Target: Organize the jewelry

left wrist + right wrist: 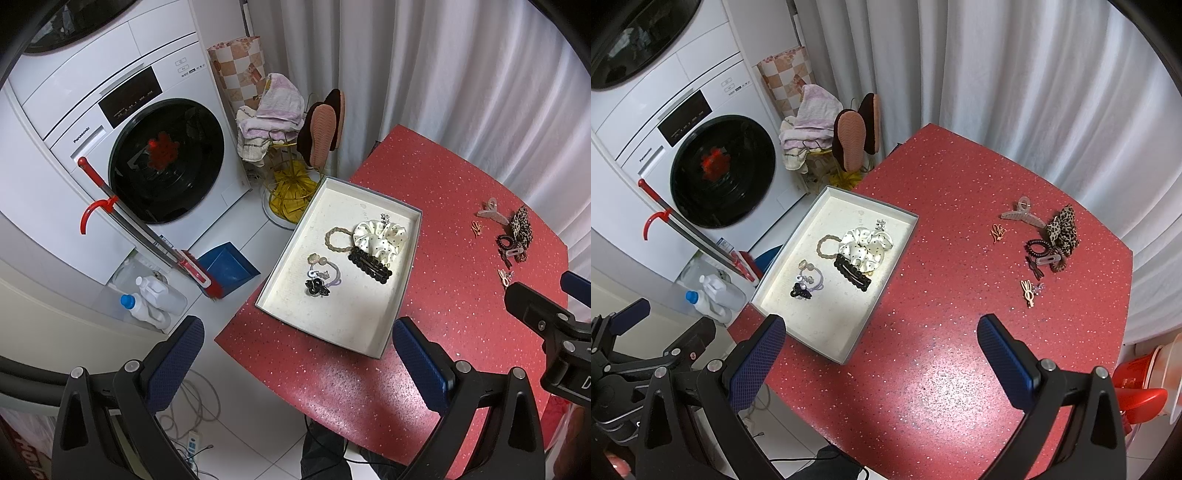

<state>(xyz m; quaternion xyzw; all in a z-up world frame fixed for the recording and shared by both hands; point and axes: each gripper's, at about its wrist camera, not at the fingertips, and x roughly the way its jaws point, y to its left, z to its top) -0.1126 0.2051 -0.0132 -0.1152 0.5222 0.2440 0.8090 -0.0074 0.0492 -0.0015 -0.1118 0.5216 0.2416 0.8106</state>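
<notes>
A shallow cream tray [317,295] [801,306] sits at the left edge of the red table [461,266] [953,258]. In it lie a white dotted scrunchie [378,236] [866,243], a beige braided tie [338,240], a black barrette [369,265] [852,275] and a small black clip [317,288]. Loose on the table's right are a clear claw clip [1021,215], a leopard scrunchie [1063,229], a black coil tie [1038,248] and a gold rabbit pin [1028,291]. My left gripper [297,358] and right gripper [881,354] are both open and empty above the near table edge.
A washing machine [122,122] stands left, with a red-handled broom [147,236], a blue dustpan [229,266] and bottles [147,302] on the floor. A yellow rack holds towels [269,114] and slippers [321,129]. White curtains [1034,92] hang behind the table. A red stool [1141,398] is at right.
</notes>
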